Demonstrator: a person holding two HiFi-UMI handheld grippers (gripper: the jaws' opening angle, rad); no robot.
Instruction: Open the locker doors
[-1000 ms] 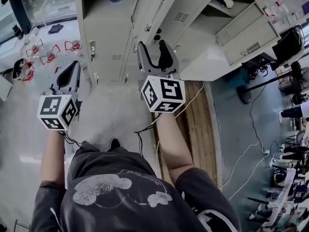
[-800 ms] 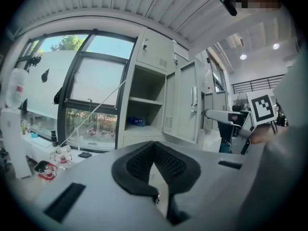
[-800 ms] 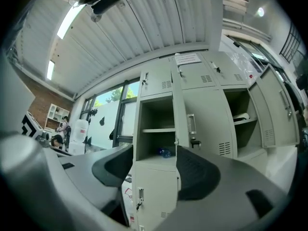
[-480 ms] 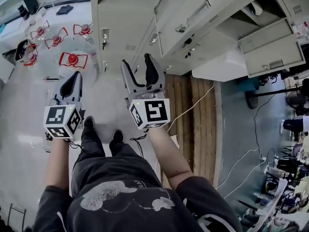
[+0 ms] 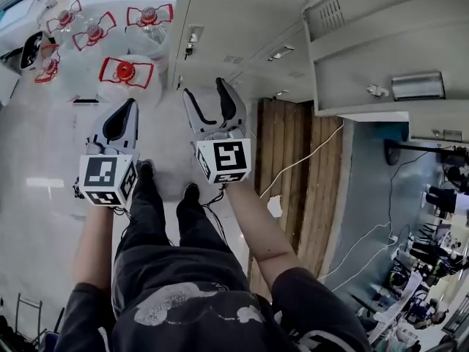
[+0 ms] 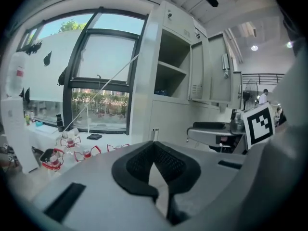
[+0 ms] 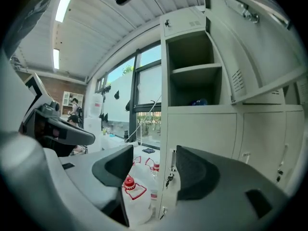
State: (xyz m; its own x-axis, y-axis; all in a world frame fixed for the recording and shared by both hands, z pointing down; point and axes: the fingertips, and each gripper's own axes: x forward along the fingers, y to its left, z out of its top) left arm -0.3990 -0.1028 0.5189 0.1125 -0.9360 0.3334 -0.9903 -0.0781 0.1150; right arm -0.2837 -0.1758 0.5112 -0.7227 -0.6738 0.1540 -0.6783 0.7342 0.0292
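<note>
Lockers fill the head view from 12 to 2 o'clock, and the person stands on the floor just short of them. Judging from this, the step in hand is the approach to the next door, not a pull.

In the right gripper view an upper door already swings outward, baring an upper compartment with a shelf. Below it a lower door sits flush and closed, with a small latch and what looks like a hanging key at its left edge.

The right tool has its jaws apart with nothing gripped. Between them that latch shows, well apart from the pads, with a water jug on the floor just left of the locker. The left tool has its jaws pressed together on nothing and points toward 11 o'clock, where more red-handled jugs stand.

The next move likely calls for carrying the right tool forward to 12 o'clock and lining its open jaws up on the latch. It would then close on the latch and draw the door out along its hinge arc — keeping clear of the jug nearby.
</note>
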